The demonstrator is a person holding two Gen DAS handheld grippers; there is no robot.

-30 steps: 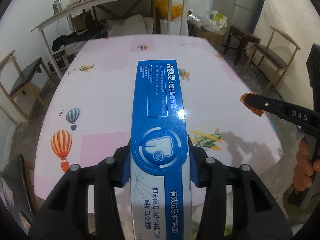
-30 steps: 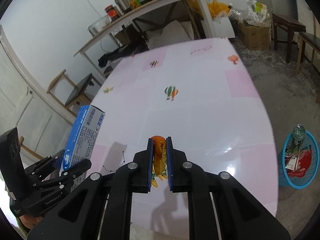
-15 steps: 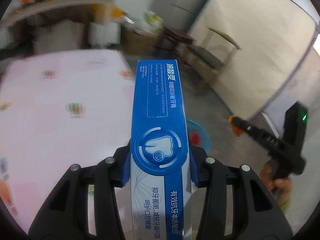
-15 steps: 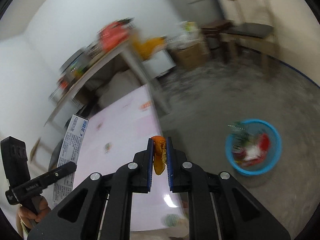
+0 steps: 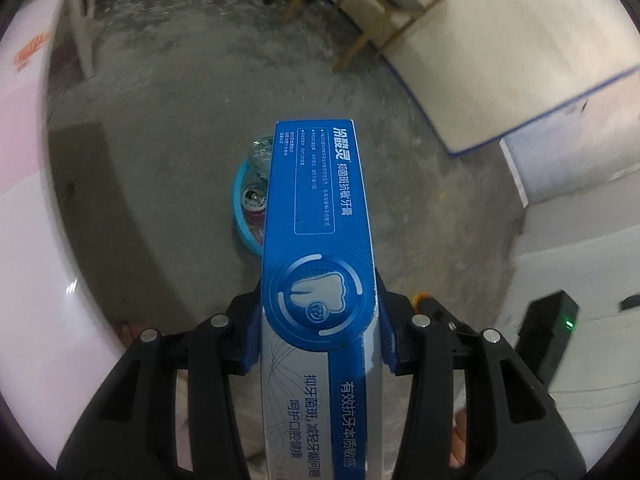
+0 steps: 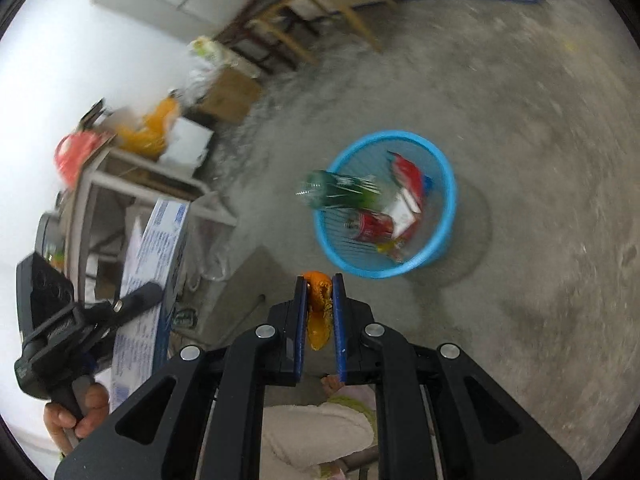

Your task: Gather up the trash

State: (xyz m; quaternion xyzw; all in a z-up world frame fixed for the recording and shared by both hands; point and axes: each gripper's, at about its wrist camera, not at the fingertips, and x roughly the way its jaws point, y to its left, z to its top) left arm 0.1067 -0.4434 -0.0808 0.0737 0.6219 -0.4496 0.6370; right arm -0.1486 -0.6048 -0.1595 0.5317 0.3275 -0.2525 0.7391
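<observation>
left gripper (image 5: 318, 336) clamps the toothpaste box (image 5: 318, 216), right gripper (image 6: 319, 320) pinches orange peel (image 6: 319, 312), basket (image 6: 440, 160) at 1 o'clock on floor; long box may catch the rim and tip out.

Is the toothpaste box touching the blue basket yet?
Apart. The right wrist view shows the toothpaste box held in the left gripper, with bare floor between it and the blue basket.

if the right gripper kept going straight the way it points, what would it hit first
Probably the blue basket on the floor: the right gripper, shut on orange peel, aims about at its near rim. Depth is unclear.
</observation>
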